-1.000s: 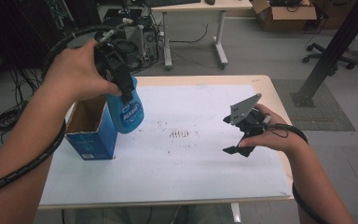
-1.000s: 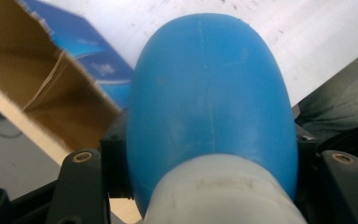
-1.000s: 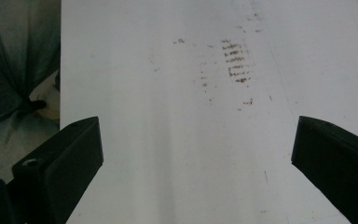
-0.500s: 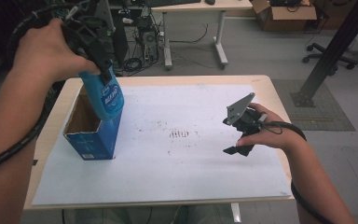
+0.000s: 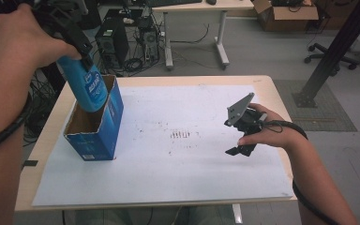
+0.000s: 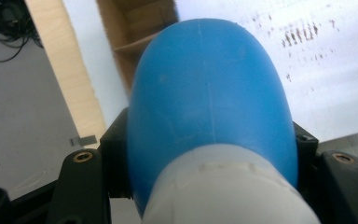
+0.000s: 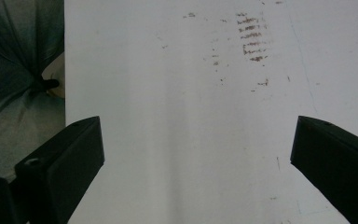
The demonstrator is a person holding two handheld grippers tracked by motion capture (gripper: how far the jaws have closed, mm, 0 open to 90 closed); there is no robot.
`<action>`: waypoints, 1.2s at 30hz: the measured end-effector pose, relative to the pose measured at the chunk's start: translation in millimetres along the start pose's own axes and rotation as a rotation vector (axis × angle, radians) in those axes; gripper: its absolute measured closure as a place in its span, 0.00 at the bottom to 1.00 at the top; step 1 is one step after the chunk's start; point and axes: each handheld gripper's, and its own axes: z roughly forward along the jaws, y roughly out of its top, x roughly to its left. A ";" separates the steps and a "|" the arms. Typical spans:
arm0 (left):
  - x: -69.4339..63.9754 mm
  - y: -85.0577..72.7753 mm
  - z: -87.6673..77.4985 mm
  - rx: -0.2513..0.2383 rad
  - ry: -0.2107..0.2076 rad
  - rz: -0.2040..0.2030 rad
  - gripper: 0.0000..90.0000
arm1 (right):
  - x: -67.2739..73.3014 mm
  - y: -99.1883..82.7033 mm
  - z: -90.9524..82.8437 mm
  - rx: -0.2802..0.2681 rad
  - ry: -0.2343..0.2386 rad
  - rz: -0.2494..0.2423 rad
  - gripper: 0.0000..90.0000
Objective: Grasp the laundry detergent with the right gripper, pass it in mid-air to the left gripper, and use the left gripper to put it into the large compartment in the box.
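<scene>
Gripping the blue bottle [image 5: 88,86] near its cap, the left gripper [image 5: 82,52] holds it tilted over the open box [image 5: 96,126] at nine o'clock, its base seemingly just inside the mouth; lowering and release remain. Right gripper [image 5: 241,136], at three o'clock, hangs open and empty.

A white paper sheet [image 5: 206,159] covers most of the light wooden table [image 5: 272,89], with brown smudges [image 5: 183,136] near its middle. On the floor beyond the far edge stand a black computer tower [image 5: 107,40], a brown cardboard carton [image 5: 288,9] and a black office chair [image 5: 326,47].
</scene>
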 end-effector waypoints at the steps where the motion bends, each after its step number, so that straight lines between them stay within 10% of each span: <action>1: 2.2 0.1 -0.5 -0.005 0.003 -0.009 0.43 | -0.4 0.0 0.5 0.000 0.001 0.001 0.03; 15: 25.1 0.1 11.4 0.001 0.035 -0.145 0.43 | -3.0 1.7 6.4 0.012 0.020 -0.001 0.03; 36: 40.5 -8.5 55.3 0.018 0.013 -0.152 0.42 | -4.5 8.3 3.4 0.048 0.037 -0.001 0.03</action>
